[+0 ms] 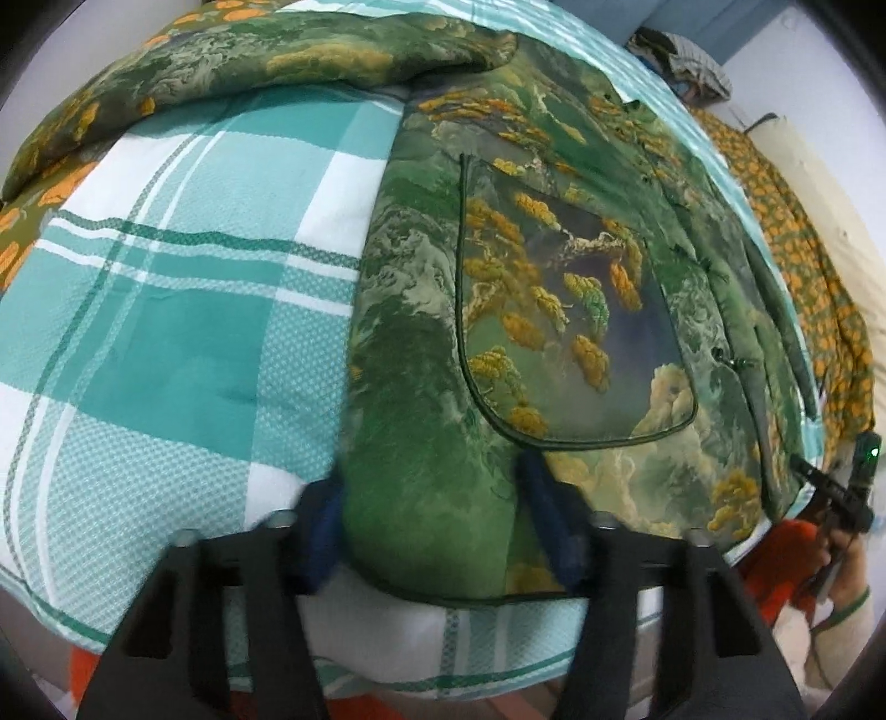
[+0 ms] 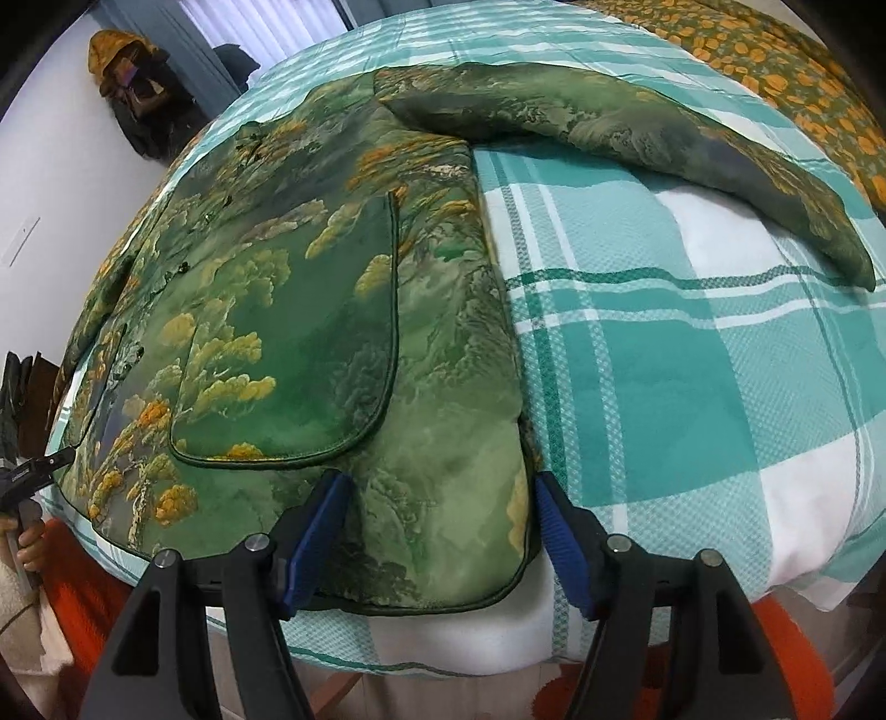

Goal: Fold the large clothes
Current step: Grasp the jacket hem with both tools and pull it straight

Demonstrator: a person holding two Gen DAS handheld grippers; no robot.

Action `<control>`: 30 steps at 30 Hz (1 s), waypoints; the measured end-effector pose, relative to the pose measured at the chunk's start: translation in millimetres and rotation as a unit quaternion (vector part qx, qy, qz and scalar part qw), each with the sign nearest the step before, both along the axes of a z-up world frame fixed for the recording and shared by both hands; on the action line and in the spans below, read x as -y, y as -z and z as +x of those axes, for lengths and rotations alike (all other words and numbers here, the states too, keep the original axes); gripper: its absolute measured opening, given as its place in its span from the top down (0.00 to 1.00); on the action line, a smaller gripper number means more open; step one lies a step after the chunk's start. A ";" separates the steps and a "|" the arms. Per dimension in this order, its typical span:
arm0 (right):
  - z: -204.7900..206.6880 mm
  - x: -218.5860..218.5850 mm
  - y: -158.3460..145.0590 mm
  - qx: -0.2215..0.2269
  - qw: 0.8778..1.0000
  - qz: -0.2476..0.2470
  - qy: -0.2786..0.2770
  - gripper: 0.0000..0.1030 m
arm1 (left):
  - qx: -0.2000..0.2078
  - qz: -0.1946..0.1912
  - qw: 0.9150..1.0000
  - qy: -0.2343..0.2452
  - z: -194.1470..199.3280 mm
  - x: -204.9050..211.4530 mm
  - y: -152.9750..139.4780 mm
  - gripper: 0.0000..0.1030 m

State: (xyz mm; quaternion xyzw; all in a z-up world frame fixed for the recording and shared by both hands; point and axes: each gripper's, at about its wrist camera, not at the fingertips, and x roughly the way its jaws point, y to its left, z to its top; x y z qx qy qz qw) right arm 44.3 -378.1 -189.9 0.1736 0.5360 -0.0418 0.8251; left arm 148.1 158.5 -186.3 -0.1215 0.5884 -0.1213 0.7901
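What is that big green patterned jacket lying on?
The jacket lies spread on a teal and white checked blanket, which shows all around it. One sleeve stretches over the blanket too. What the blanket itself covers beneath the jacket cannot be seen.

Bed [image 2: 692, 354] under a teal-and-white plaid cover filling most of both views. Along its far edge, an olive blanket with orange flowers [image 2: 775, 61]. Beyond the bed, plain white wall [image 2: 50, 183] with a small pale switch plate [image 2: 19, 241]. Higher on that wall, hanging dark clothes topped by a mustard hood [image 2: 130, 77]. Past these, blue-grey curtains [image 2: 183, 33] with bright daylight between. Below the near edge of the bed, orange-red fabric [image 2: 786, 653] and pale floor [image 2: 498, 692].
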 end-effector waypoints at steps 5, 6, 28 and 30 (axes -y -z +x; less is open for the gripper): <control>-1.5 -7.9 -7.1 -0.004 1.000 -0.029 -0.011 0.64 | 0.002 -0.008 1.000 -0.003 -3.6 -2.3 -5.4 0.83; -1.2 -8.8 -8.9 -0.003 0.999 -0.033 -0.013 0.72 | 0.006 -0.007 1.000 -0.002 -4.7 -0.8 -7.2 0.85; -16.2 -19.0 -48.1 0.010 0.996 -0.074 -0.038 0.85 | 0.026 0.002 1.000 0.014 -38.4 -4.6 -25.1 0.88; -7.1 -18.3 -43.2 0.011 0.997 -0.076 -0.030 0.82 | 0.033 0.012 0.999 0.006 -35.4 -2.5 -27.8 0.76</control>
